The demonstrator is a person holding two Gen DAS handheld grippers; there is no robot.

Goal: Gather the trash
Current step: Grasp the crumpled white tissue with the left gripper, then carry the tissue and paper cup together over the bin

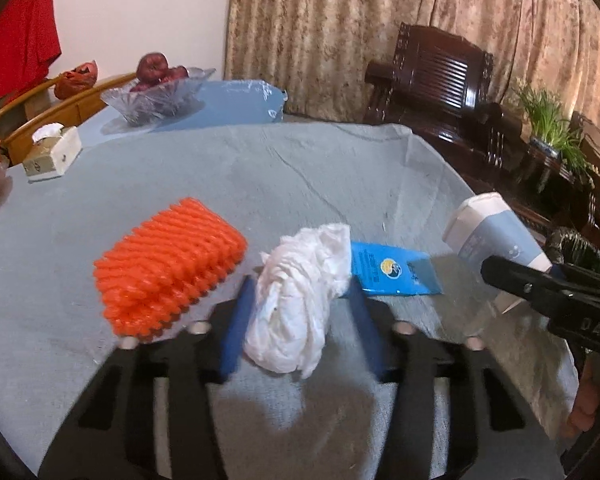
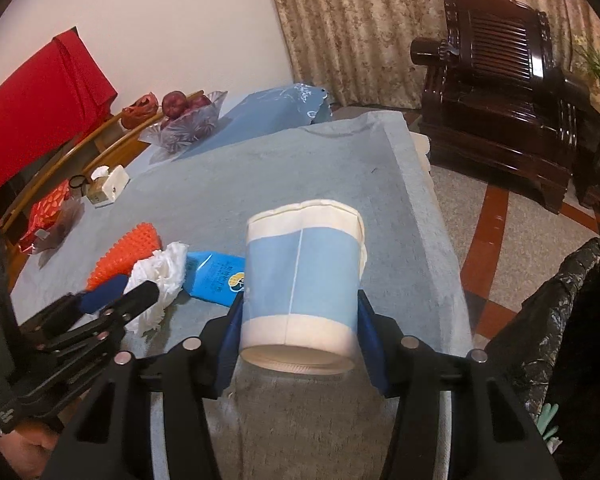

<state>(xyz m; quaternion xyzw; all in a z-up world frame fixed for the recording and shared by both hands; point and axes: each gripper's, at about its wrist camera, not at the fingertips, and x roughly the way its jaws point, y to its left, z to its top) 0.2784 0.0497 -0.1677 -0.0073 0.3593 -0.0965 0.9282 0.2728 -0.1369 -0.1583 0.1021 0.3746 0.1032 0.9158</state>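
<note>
Two grippers working over the grey-blue table cloth (image 1: 300, 168). Left gripper (image 1: 298, 300): jaws partly closed around the crumpled white tissue (image 1: 300, 304), blue pads (image 1: 236, 332) at its flanks; contact on the far side is blurred, reads as a grip. Right gripper (image 2: 300, 320): clenched on the blue-and-white paper cup (image 2: 302, 280), pads pressing both sides, cup tilted with its base toward the camera, clear of the cloth. In the left view, orange foam fruit net (image 1: 168, 264) sits at 10 o'clock of the tissue, just beside it; blue packet (image 1: 396, 268) at 2 o'clock, touching the tissue edge. Right view: black-lined bin (image 2: 540, 320) at 3 o'clock of the cup, past the table's right edge, open floor between. Open cloth at 12 o'clock; tissue box (image 1: 52, 152) and glass fruit bowl (image 1: 156, 96) well apart at 11.
</note>
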